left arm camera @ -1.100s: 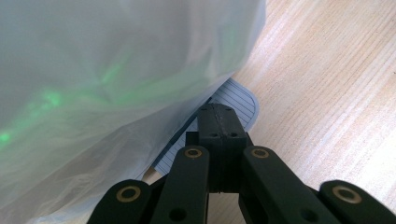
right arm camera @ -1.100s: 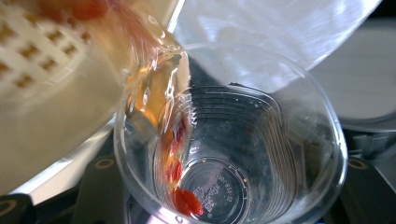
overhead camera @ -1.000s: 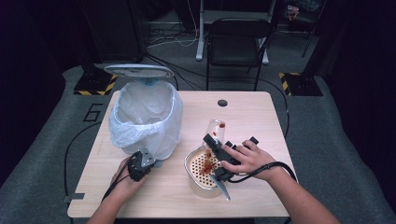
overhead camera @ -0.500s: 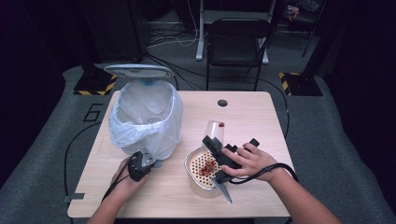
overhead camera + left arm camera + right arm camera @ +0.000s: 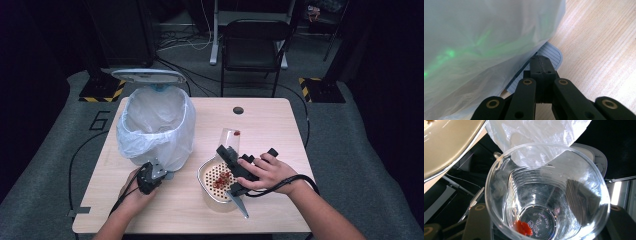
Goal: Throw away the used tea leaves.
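Note:
My right gripper [image 5: 228, 150] is shut on a clear plastic cup [image 5: 231, 140], held tilted above a cream strainer bowl [image 5: 204, 189] with small red bits on its perforated insert. One red piece [image 5: 236, 133] clings inside the cup near its base. In the right gripper view the cup [image 5: 546, 195] sits between my jaws, with the red piece [image 5: 524, 228] at its bottom. My left gripper [image 5: 150, 176] rests shut and empty on the table beside the bin. In the left gripper view the left gripper [image 5: 541, 65] points at the bin's grey ribbed foot [image 5: 554, 53].
A pedal bin lined with a white bag [image 5: 156, 125] stands at the table's left, its lid [image 5: 148, 76] open behind it. A round cable hole [image 5: 238, 110] marks the far middle of the wooden table [image 5: 280, 125]. A black chair [image 5: 255, 40] stands beyond.

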Demonstrator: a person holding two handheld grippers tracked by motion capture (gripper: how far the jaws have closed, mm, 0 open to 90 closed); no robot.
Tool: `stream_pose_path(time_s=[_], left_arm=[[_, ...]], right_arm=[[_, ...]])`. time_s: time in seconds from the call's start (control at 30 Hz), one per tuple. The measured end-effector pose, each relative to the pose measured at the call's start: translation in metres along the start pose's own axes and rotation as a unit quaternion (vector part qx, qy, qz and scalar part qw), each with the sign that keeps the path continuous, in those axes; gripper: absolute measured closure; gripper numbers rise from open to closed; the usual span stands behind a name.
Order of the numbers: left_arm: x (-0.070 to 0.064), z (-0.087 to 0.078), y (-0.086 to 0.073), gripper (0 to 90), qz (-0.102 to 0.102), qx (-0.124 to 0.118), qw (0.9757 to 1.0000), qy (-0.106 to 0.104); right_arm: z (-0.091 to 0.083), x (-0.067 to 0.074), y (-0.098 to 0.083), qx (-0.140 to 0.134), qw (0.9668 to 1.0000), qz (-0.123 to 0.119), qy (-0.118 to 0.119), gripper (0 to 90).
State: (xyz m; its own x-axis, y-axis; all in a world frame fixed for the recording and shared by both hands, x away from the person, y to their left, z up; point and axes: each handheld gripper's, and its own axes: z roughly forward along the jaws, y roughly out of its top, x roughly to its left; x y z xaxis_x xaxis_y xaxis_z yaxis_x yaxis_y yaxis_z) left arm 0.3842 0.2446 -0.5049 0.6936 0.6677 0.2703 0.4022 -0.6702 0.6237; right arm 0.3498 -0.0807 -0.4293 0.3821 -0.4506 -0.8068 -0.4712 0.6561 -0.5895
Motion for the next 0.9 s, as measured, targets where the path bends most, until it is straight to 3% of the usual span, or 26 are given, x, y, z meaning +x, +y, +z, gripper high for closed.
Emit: stream_pose_path(time_s=[0.53, 0.57, 0.9], left_arm=[[0.0, 0.0, 0.0, 90.0, -0.001, 0.0, 1.0, 0.0], [0.0, 0.0, 0.0, 90.0, -0.001, 0.0, 1.0, 0.0], [0.0, 0.0, 0.0, 90.0, -0.004, 0.002, 1.0, -0.005]], right_arm=[[0.0, -0.004, -0.001, -0.003, 1.0, 0.004, -0.003, 38.8], [0.001, -0.007, -0.002, -0.013, 0.9997, -0.018, 0.004, 38.8], [0.002, -0.01, -0.002, -0.017, 0.9998, 0.003, 0.011, 38.7]])
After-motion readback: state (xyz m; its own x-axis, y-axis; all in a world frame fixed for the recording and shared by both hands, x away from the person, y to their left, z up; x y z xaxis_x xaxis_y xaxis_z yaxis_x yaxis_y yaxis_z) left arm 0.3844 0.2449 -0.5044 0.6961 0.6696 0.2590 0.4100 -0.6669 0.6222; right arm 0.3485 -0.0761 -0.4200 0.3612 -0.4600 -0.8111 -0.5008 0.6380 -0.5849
